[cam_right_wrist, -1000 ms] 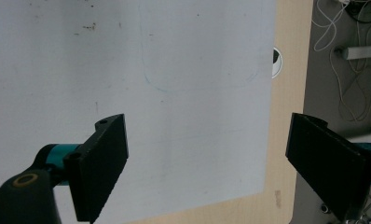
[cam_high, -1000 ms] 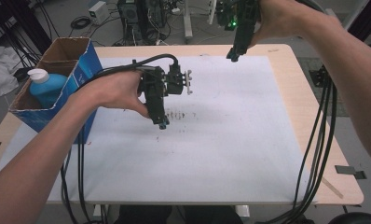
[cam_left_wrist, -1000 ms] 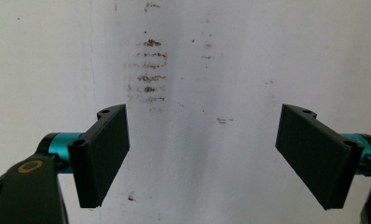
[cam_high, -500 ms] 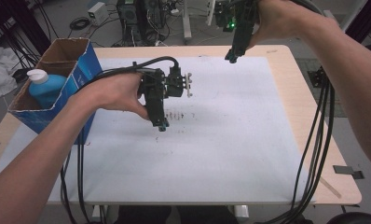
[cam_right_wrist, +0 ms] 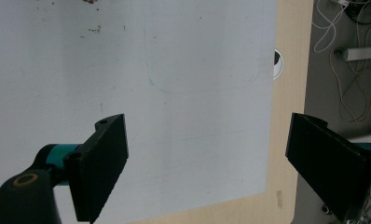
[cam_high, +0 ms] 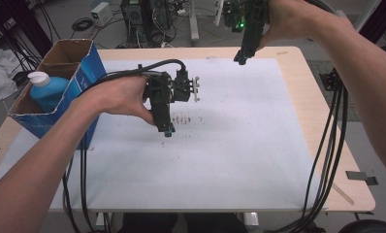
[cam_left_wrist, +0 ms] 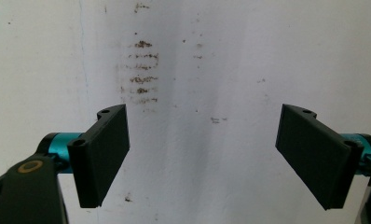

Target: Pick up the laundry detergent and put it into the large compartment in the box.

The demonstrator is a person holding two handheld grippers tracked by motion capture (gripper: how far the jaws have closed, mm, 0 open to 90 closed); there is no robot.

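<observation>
I hold my left gripper (cam_high: 167, 130) low over the white mat (cam_high: 239, 160), near the middle. Its jaws are wide apart and there is nothing between them. Right under it I see little brown marks (cam_left_wrist: 141, 79) on the mat, like dried stains in short rows.

My right gripper (cam_high: 241, 58) is up high at the far edge of the mat. Its jaws are wide apart too, and they hold nothing.

Nobody told me the job, so I can only guess. At my left stands a cardboard box (cam_high: 91, 65) with a blue bottle (cam_high: 48, 90) inside it. The bottle has a white cap and sits in the box, untouched. Maybe the stains need cleaning. If so, nothing is done yet: the marks are there, and I have not picked anything up.
</observation>
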